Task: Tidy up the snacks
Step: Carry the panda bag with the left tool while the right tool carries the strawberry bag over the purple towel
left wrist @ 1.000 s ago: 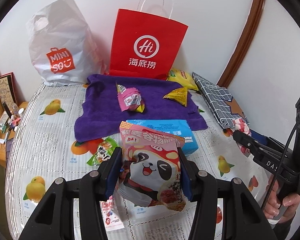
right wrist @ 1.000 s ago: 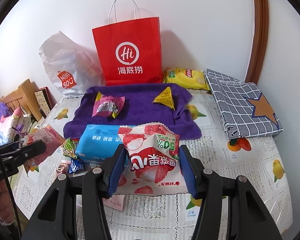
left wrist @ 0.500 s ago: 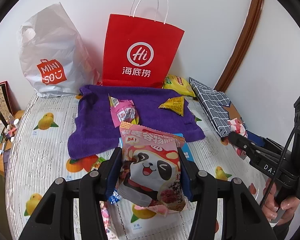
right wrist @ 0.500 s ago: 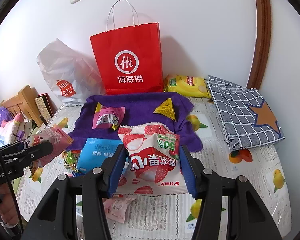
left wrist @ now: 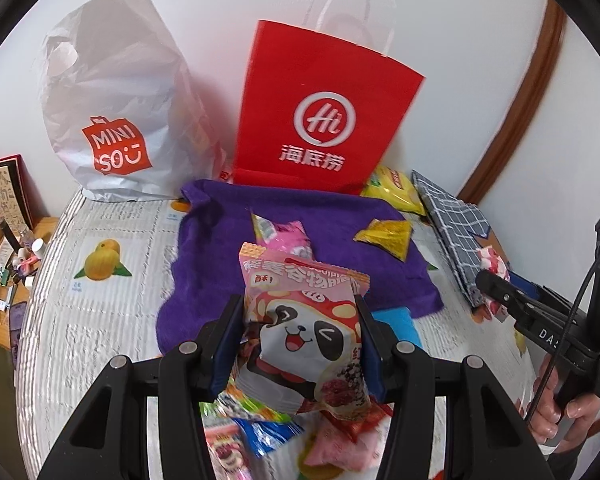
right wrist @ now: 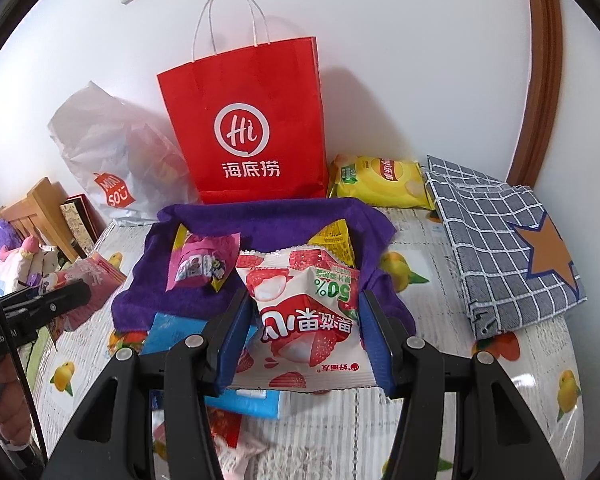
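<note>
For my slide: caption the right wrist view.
Right gripper grips white lychee snack packet before purple towel and red paper bag.

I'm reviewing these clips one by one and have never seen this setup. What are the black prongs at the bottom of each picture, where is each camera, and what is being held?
There is no robot here: a person holds one hand-held pair of tongs in each hand. Each has a wide-angle camera looking forward along its two blue-padded fingers, so the black prongs are the tool itself.

In the left wrist view, the left tongs are shut on a pink panda-print snack packet. The right tool shows at that picture's right edge.

In the right wrist view, the right tongs are shut on a white-and-red lychee snack packet.

Beyond lies a fruit-print covered surface with a purple towel carrying a small pink wrapper and a yellow triangular packet. A red paper bag and a white plastic bag stand by the wall.
</note>
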`<state>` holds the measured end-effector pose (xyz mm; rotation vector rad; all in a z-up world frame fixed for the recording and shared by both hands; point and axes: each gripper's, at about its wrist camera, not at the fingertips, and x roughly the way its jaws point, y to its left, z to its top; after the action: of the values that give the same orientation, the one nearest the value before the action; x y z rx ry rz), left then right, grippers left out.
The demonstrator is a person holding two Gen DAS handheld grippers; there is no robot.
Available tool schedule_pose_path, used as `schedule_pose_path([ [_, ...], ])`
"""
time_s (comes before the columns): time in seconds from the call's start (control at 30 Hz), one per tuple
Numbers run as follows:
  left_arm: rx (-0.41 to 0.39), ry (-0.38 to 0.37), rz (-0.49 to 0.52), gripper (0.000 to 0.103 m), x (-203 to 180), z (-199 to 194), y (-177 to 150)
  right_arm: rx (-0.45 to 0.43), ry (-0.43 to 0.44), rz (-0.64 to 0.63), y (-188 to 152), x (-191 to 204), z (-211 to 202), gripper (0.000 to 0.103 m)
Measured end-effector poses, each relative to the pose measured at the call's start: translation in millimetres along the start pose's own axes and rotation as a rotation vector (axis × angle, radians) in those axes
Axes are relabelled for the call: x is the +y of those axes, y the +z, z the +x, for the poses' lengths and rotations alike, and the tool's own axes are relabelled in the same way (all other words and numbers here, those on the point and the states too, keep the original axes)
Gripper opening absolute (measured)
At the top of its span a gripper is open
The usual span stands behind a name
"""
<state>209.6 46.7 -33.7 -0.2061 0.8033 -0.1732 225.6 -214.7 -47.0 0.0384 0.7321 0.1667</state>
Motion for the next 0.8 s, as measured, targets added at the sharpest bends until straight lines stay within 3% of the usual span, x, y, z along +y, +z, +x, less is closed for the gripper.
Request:
schedule_pose_path([
  [0.5,0.004,0.088,-0.039,0.05,36.9,45.6,36.9,0.044,-0.003,0.001,25.3,-5.2,65.6,0.053],
  [0.8,0.03,0.088,-0.09,0.05,52.6,86.4,45.2,0.099,-0.005,-0.015,26.4,-6.1,113.4,0.053],
])
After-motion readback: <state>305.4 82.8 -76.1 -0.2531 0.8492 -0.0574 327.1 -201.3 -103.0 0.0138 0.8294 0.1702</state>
